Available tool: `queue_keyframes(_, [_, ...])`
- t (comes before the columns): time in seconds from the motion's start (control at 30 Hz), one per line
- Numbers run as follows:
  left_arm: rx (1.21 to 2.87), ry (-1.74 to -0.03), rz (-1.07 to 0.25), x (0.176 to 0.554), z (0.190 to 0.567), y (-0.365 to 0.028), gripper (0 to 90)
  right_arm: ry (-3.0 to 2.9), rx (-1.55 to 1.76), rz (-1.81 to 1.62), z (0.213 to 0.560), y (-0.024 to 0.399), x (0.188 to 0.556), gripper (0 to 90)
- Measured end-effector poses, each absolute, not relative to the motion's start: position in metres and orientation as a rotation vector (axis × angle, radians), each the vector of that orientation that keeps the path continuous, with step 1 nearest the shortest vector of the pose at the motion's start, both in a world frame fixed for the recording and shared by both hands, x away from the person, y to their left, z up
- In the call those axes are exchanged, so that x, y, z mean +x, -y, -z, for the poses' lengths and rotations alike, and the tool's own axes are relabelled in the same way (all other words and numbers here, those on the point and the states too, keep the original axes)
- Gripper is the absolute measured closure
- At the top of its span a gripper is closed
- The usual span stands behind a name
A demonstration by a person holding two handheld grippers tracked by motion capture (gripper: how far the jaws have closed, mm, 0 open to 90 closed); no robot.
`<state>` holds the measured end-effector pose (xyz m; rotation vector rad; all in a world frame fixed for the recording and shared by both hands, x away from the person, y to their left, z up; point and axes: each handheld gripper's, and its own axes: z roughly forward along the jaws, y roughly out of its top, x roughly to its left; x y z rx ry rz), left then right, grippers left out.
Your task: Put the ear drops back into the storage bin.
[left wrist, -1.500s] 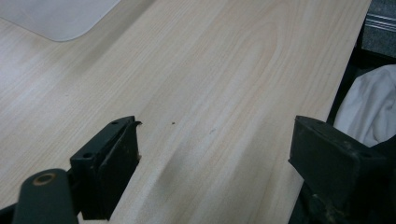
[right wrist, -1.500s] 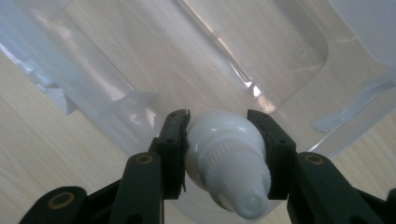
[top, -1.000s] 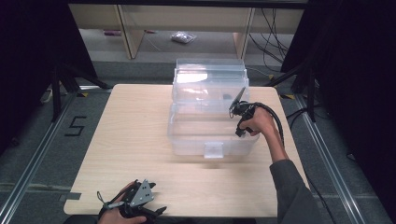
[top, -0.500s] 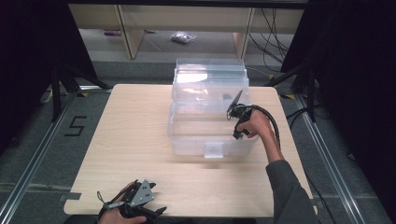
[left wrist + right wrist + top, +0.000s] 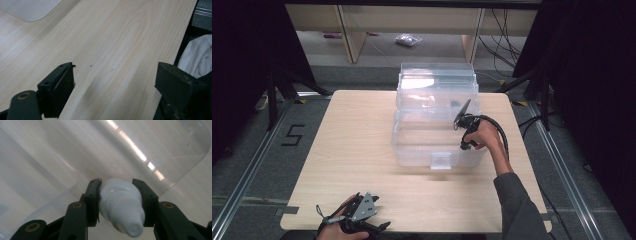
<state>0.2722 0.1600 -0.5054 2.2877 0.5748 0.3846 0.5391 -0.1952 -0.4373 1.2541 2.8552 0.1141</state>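
Clear plastic bin (image 5: 437, 135) receives right tongs (image 5: 117, 195) clamped on white bottle (image 5: 122, 212); left tongs (image 5: 112, 85) apart.

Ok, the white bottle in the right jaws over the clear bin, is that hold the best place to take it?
Probably yes. The right gripper clamps the white bottle across its ribbed cap collar, one jaw on each side, nozzle pointing back toward the camera. The ribs give bite and the round, narrow collar fits the jaws. Coming side-on like this, above the clear bin, looks sound.

Pale wood-grain table (image 5: 352, 150), clear plastic box (image 5: 437, 125), white bottle (image 5: 122, 205) between black jaws.
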Motion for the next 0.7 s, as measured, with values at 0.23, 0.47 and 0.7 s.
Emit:
queue_keyframes(0.23, [2.287,-0.574,-0.384,0.2722,0.5054,-0.1598,15.2,-2.850,1.243,-0.080,0.4429,0.1943,0.5411,60.1])
queue_keyframes(0.47, [2.287,-0.575,-0.381,0.2722,0.5056,-0.1597,15.2,-2.865,1.223,-0.067,0.4431,0.1956,0.5415,60.1])
queue_keyframes(0.7, [2.288,-0.575,-0.383,0.2723,0.5055,-0.1598,15.2,-2.869,1.220,-0.058,0.4432,0.1957,0.5415,60.0])
